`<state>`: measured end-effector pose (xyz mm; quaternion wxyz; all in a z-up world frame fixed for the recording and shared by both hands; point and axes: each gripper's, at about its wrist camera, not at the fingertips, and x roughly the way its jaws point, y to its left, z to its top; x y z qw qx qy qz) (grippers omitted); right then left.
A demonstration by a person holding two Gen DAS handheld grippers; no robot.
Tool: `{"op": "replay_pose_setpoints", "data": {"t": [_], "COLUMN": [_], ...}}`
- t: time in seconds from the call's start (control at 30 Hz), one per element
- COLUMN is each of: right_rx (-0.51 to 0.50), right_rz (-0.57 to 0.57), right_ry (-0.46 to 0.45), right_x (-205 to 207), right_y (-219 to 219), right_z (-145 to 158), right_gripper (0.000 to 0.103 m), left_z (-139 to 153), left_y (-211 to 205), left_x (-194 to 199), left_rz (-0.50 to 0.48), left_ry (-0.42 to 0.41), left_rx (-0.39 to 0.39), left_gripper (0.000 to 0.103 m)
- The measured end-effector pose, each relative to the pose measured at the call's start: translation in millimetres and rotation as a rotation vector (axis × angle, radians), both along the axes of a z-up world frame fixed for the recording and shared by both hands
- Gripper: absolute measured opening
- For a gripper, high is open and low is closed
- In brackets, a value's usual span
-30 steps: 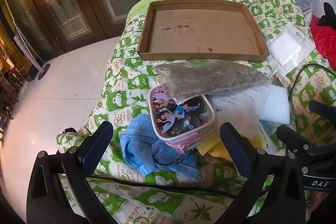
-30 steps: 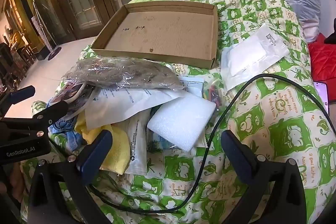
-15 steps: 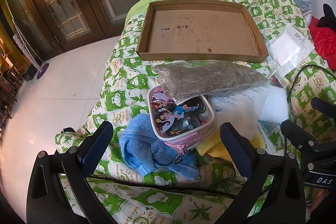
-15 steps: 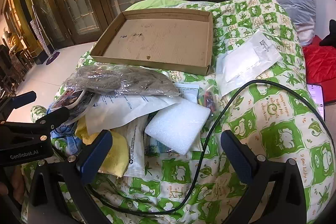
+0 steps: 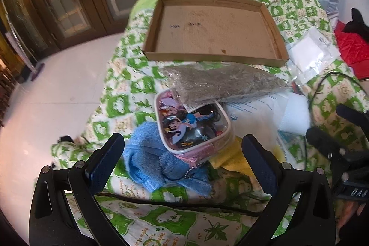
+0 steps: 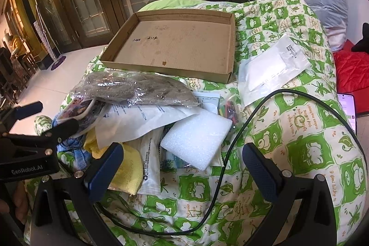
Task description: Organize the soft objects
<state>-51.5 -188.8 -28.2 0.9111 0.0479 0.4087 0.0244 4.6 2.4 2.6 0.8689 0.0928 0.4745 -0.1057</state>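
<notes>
Left claw — jaws spread wide, grasping nothing — hovers over one blue towel and one cartoon-printed pouch lying between its fingers on the bed's green-patterned quilt. Right claw, likewise released and empty, hangs above one white foam block, with one yellow cloth beside its left finger. Ahead of both claws: one clear bag of grey-brown material, then one empty cardboard tray. One black cable crosses between the right fingers.
</notes>
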Motion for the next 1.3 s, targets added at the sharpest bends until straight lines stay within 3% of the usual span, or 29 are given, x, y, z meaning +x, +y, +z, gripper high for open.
{"op": "replay_pose_setpoints", "data": {"t": [0.1,0.33,0.47,0.57,0.8,1.3], "right_rx": [-0.001,0.024,0.037,0.080,0.078,0.000], "right_rz": [0.022,-0.019,-0.054,-0.025,-0.030,-0.018], "right_ry": [-0.010,-0.015,-0.022,0.091,0.081,0.034], "right_x": [7,18,8,13,17,6], "right_y": [-2,-12,-9,-6,-8,2], "right_z": [14,32,5,-24,-22,-13], "right_gripper": [0.103,0.103,0.103,0.103,0.103,0.103], "left_z": [7,9,-2,-3,-11,-6], "left_y": [9,19,17,16,19,4], "left_x": [10,22,25,26,36,31], "left_rz": [-0.018,-0.046,-0.054,-0.060,-0.010,-0.011], "left_ry": [0.051,0.052,0.097,0.102,0.145,0.075], "left_rx": [-0.065,-0.100,-0.123,-0.129,-0.125,-0.037], "left_gripper": [0.103,0.103,0.103,0.103,0.103,0.103]}}
